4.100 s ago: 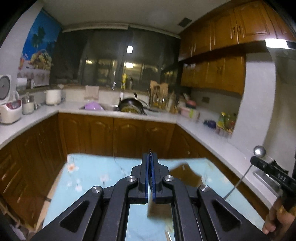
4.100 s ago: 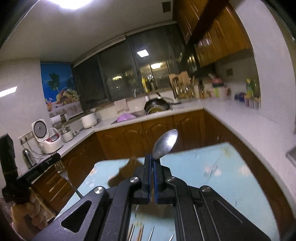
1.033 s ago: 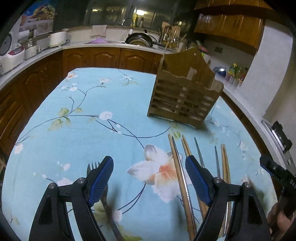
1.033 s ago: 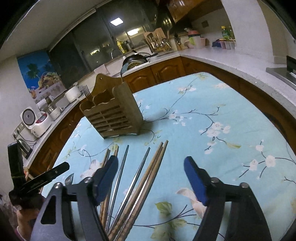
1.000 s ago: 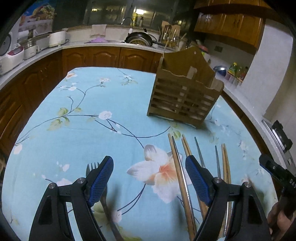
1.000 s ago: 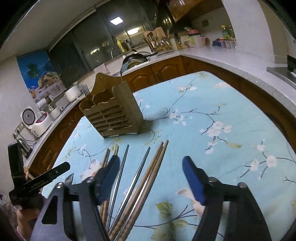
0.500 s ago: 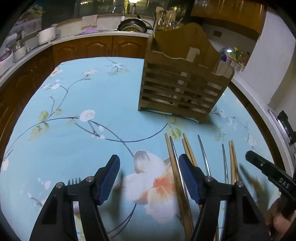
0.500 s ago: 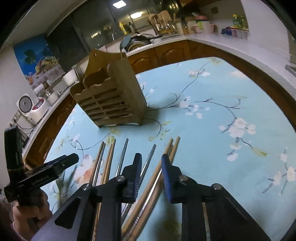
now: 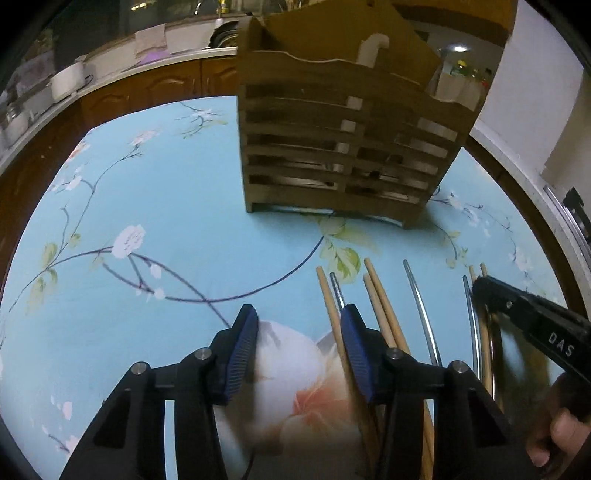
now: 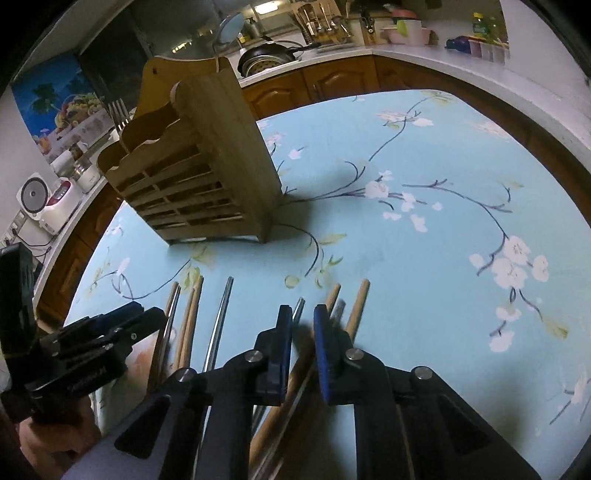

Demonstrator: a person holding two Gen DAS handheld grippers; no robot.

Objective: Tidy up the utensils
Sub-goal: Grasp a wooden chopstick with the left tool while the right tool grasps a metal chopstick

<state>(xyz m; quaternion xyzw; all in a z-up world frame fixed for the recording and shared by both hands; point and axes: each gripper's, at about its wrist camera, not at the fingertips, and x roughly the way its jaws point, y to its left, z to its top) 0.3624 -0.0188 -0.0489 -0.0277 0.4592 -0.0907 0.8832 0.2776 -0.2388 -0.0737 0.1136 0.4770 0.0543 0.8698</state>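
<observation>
Partly done, judging by the contents: a fork (image 10: pixel 119 110) and a spoon (image 10: pixel 229 27) are already stood in the wooden utensil holder (image 10: pixel 192 166), which is set upright on the floral-cloth counter (image 10: pixel 443 221). The chopsticks are left, laid in a loose row on the counter just in front of the holder. Counted in the left wrist view: about five wooden chopsticks (image 9: pixel 380 299) and three metal chopsticks (image 9: pixel 421 299) are made out, though the rightmost ones are partly hidden, so the count is approximate. A white item (image 9: pixel 373 48) is seen inside the holder; what it is cannot be told. The left tongs (image 9: pixel 299 328) are held moderately wide and empty, low over the left end of the row, with one wooden stick passing under the right finger. The right tongs (image 10: pixel 299 321) are narrowed to a small gap over the right end of the row; nothing is seen gripped yet, and a metal tip (image 10: pixel 338 308) lies just beyond the fingers.
</observation>
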